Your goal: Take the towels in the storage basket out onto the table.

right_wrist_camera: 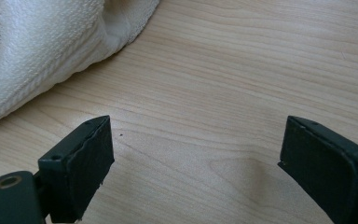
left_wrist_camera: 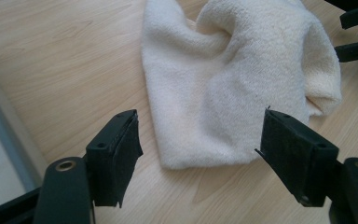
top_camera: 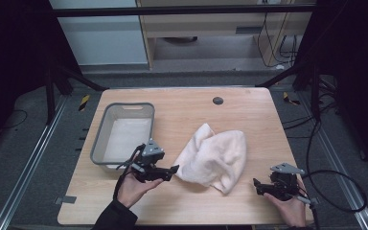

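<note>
Fingers of the left gripper [top_camera: 174, 168] stand spread and grasp nothing, just left of the cream towel [top_camera: 215, 155]; the towel's near-left edge lies between them untouched. Behind that gripper, a grey tub [top_camera: 98, 139] sits at far left. Crumpled at the middle of the wooden surface [top_camera: 249, 110], the towel hides its own folds. Right gripper [top_camera: 256, 183] fingers are spread too, over bare wood. Dark floor and cables surround.
</note>
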`<action>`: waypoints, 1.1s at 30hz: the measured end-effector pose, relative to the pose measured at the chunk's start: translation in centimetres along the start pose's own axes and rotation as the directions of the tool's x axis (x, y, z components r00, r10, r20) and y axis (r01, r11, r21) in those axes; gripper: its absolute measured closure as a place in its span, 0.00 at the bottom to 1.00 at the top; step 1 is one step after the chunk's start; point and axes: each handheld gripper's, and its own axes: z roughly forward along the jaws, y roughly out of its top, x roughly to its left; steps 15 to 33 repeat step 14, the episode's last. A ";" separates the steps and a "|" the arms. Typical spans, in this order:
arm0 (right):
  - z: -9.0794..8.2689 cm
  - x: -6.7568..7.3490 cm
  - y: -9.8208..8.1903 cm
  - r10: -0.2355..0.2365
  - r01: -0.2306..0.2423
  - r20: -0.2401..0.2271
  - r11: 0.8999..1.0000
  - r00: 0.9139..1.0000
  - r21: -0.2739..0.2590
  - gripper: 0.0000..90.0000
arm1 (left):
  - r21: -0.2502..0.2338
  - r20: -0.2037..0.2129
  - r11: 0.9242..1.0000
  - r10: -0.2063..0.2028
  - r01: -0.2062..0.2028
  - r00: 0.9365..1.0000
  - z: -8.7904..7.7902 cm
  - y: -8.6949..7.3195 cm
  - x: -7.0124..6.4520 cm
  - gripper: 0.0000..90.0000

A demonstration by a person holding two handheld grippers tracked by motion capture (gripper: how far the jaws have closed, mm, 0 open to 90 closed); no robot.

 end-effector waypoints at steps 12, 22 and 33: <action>0.0 0.0 -0.1 -0.008 0.008 0.001 1.000 1.000 0.001 0.11 | 0.004 -0.018 0.997 -0.072 0.072 0.997 -1.9 -4.5 1.3 0.44; 0.0 0.0 -0.1 -0.008 0.008 0.002 1.000 1.000 -0.001 0.11 | 0.011 -0.023 0.996 -0.086 0.086 0.996 -2.1 -5.3 1.4 0.46; 0.0 0.0 -0.1 -0.008 0.008 0.002 1.000 1.000 -0.001 0.11 | 0.011 -0.023 0.996 -0.086 0.086 0.996 -2.1 -5.3 1.4 0.46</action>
